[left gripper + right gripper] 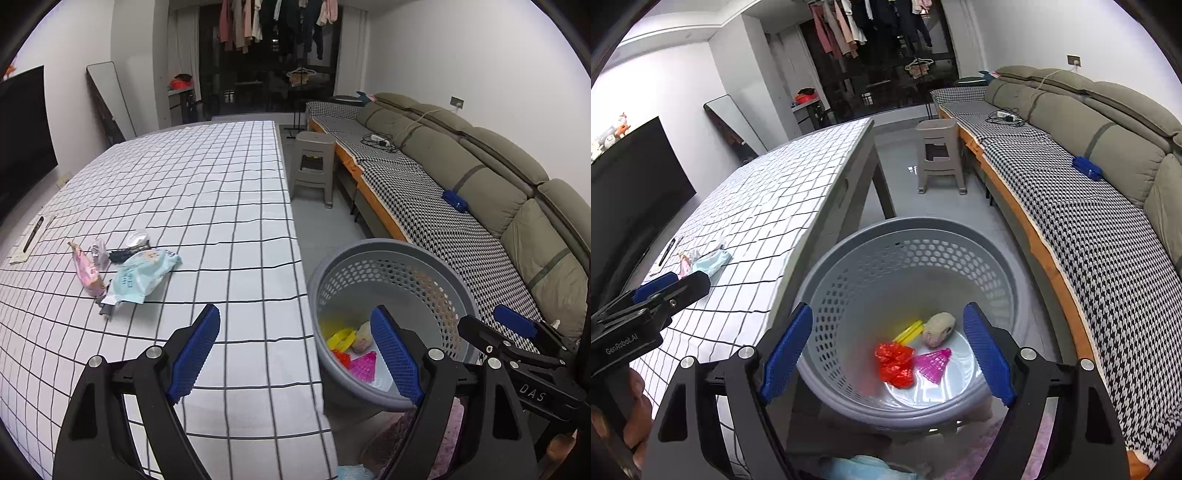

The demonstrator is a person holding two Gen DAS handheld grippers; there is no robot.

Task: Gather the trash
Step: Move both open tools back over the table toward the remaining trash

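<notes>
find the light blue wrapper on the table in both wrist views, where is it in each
Left wrist view: the light blue wrapper lies left of centre on the checked tablecloth, beside a pink wrapper.
Right wrist view: it is small at the far left, just above the left claw.
Shared landmark: the grey basket off the table's right edge.

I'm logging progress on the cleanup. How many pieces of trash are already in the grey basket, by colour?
In the basket:
Red crumpled wrapper: 1
Yellow piece: 1
Pink piece: 1
Beige lump: 1
Total: 4
</notes>
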